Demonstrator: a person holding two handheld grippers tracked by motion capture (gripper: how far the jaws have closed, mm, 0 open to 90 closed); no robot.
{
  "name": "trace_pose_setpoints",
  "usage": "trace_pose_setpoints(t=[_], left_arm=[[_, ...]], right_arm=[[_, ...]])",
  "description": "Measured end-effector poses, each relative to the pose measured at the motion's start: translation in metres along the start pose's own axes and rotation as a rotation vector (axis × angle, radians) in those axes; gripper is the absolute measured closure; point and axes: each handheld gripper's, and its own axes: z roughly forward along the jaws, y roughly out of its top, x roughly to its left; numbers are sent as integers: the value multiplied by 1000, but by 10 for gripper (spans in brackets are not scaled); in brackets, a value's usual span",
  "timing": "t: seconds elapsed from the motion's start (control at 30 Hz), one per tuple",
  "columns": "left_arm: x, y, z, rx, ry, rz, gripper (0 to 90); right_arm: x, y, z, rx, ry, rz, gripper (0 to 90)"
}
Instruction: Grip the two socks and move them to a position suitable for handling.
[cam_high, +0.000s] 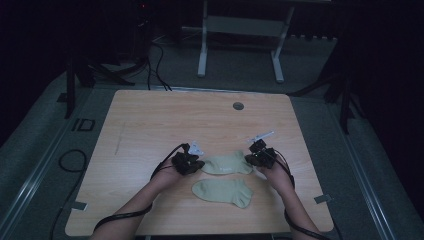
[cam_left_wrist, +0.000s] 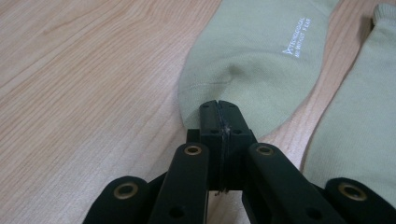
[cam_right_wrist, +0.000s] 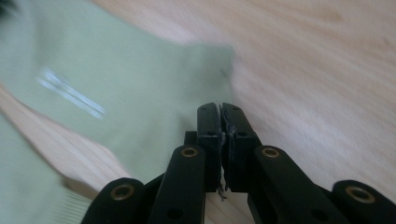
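We judge the step in hand as gripping the far sock (cam_high: 227, 164) at both ends, prob. to lift and lay it on the near sock (cam_high: 223, 192). To do it well we'd keep both pinches firm, raise both ends together and level so the fabric stays taut w/o stretching, and avoid dragging it over the table (cam_high: 150, 120).

Left to right in the high view: left gripper (cam_high: 189, 163) sits at the far sock's 9 o'clock end, right gripper (cam_high: 260, 157) at its 3 o'clock end. The near sock lies just toward 6 o'clock of the far one, flat, apart from both grippers.

Left gripper view: left gripper (cam_left_wrist: 219, 105) has its jaws pressed together, no gap showing, tips right at the rounded edge of the far sock (cam_left_wrist: 261, 60). The sock spreads from the tips toward 12–1 o'clock; the near sock (cam_left_wrist: 364, 116) is at 3 o'clock. Whether fabric is actually pinched between them we can't tell for sure, tho it looks so.

Right gripper view (blurred): right gripper (cam_right_wrist: 220, 108) jaws also closed tight, w/ a few threads in the seam. The far sock (cam_right_wrist: 116, 93) runs from the tips toward 10 o'clock, its edge under the tips.
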Motion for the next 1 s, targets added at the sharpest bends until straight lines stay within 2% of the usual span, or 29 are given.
trace_pose_setpoints(t=[0.13, 0.33, 0.6, 0.87, 1.0], left_arm=[[4, 1, 0, 2, 5, -4, 890], [13, 6, 4, 6, 25, -11, 890], [24, 12, 7, 24, 43, -3, 890], [30, 17, 10, 36, 56, 7, 889], [31, 16, 10, 23, 51, -13, 883]], right_arm=[[-3, -5, 2, -4, 0, 25, 864], [0, 0, 7, -11, -35, 20, 847], [-1, 1, 8, -20, -22, 53, 836], [1, -2, 6, -21, -14, 54, 829], [0, -3, 6, -24, -10, 57, 829]])
